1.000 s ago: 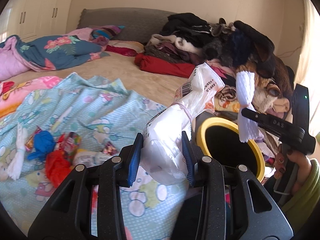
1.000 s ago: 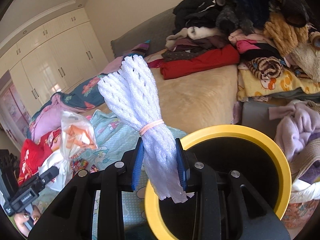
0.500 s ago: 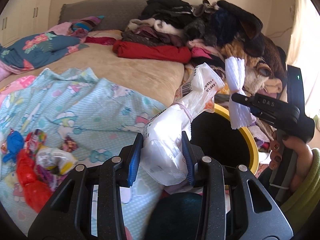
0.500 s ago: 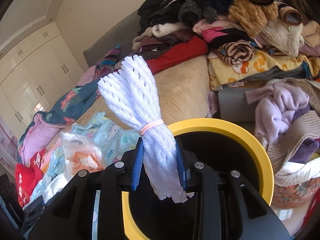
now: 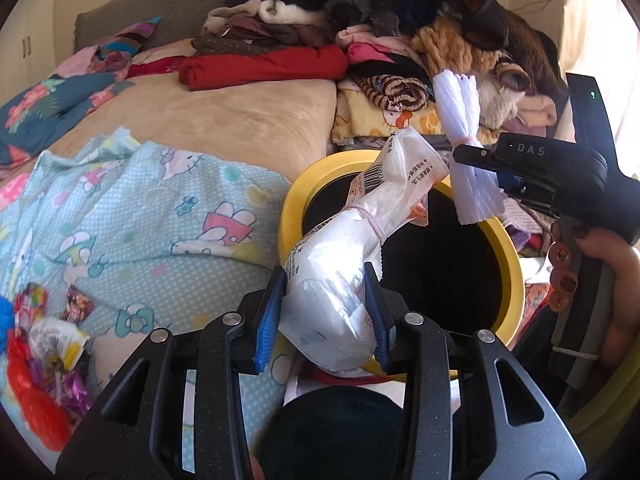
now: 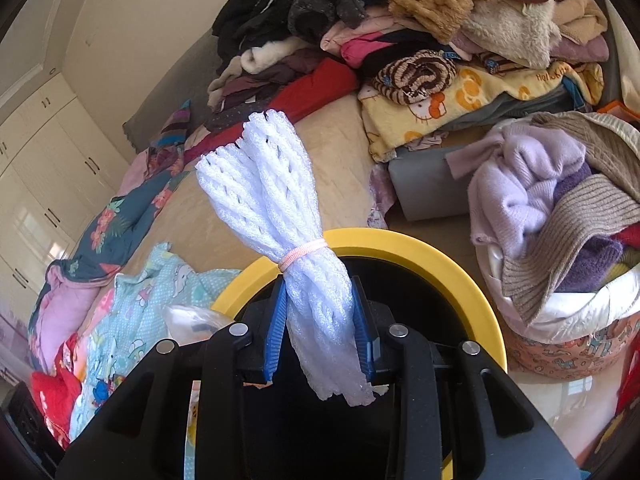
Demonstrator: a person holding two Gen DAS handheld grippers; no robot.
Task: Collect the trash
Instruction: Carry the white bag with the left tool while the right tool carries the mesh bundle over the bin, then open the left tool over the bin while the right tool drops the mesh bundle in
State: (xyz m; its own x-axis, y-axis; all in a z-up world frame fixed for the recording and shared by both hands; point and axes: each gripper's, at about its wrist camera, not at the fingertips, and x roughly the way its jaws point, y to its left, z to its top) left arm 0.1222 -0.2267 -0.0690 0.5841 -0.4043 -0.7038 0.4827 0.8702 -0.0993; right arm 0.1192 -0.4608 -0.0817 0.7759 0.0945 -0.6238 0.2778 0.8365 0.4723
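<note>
Both hands have come closer to the yellow bin (image 5: pixel 516 276). The left gripper (image 5: pixel 326 312) pinches a white bag (image 5: pixel 340 276), the right gripper (image 6: pixel 320 332) pinches foam net (image 6: pixel 280 208) (both now above the bin). Dropping comes next, probably.

The bin (image 6: pixel 472 280) mouth lies open; clothes basket (image 6: pixel 560 320) crowds beside it.

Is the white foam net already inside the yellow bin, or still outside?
Outside. The right gripper clamps the foam net above the bin's yellow rim; it is not dropped yet.
</note>
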